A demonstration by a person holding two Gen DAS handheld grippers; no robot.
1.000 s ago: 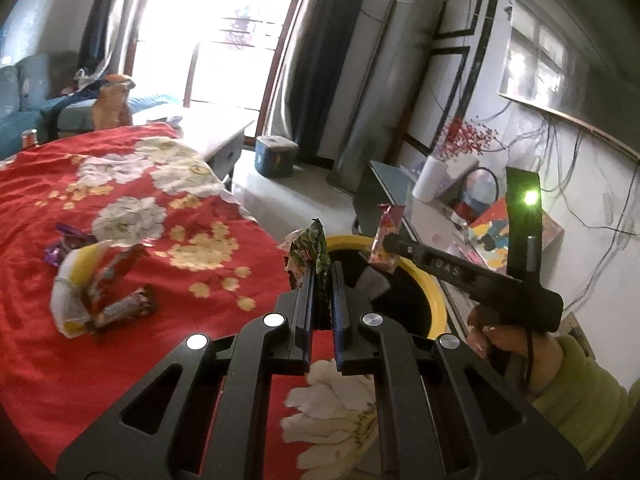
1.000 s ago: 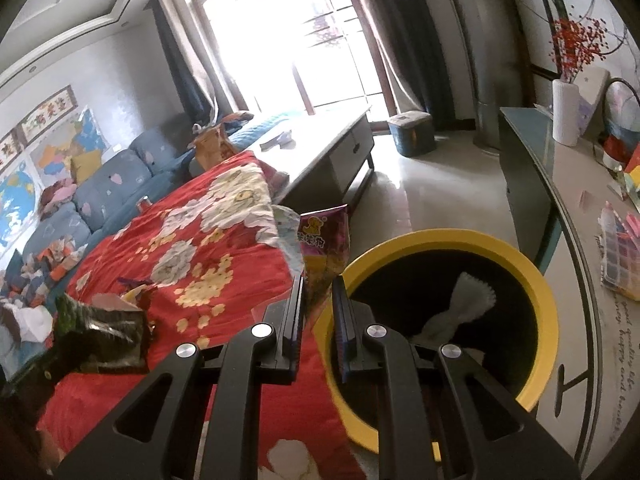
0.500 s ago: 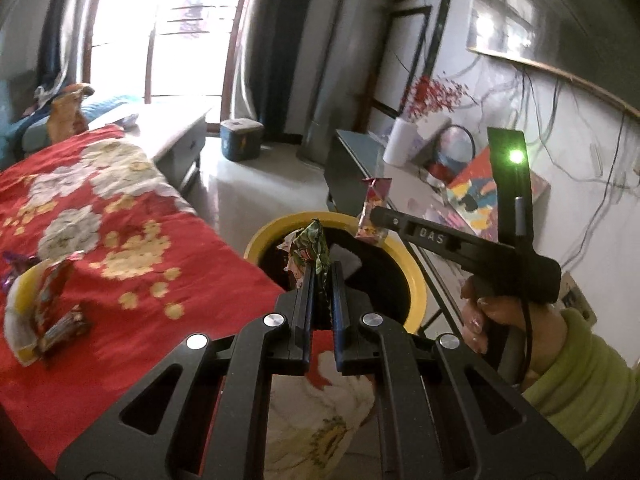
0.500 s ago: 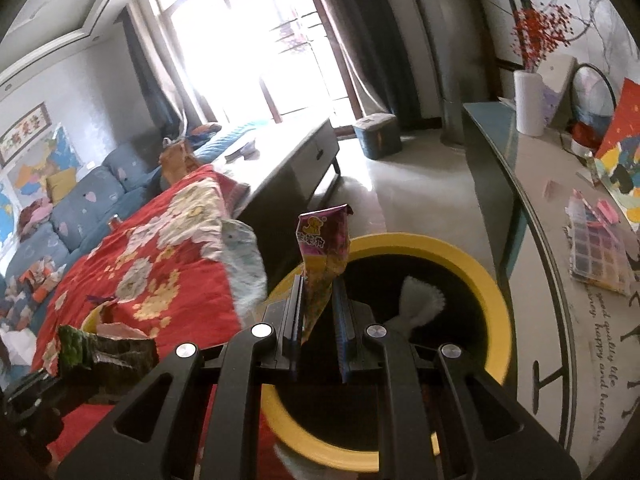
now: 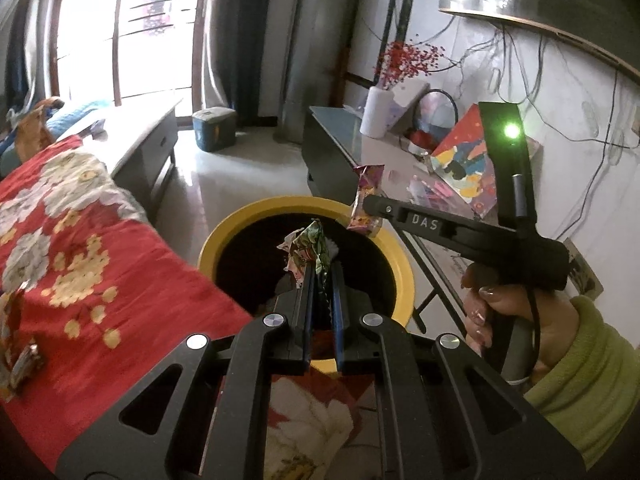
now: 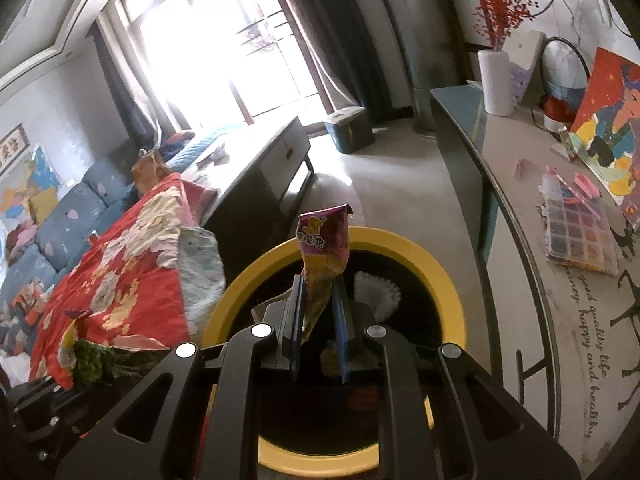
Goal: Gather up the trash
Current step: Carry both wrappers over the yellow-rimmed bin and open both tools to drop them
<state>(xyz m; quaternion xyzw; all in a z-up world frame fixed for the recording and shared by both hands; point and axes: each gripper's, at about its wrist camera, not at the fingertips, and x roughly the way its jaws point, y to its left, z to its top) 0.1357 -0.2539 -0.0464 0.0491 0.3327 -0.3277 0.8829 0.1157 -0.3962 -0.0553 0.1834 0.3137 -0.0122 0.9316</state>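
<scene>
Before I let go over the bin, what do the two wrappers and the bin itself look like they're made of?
Green wrapper in the left gripper: likely thin printed plastic film, glossy, crumpled into sharp creases.
Purple wrapper in the right gripper: the same kind of printed film, stands up limp and twisted.
Bin: probably moulded plastic, with a smooth yellow rim and a dark inside.

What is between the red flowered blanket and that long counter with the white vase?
The yellow-rimmed bin, seen in both wrist views, between the blanket and counter.
</scene>
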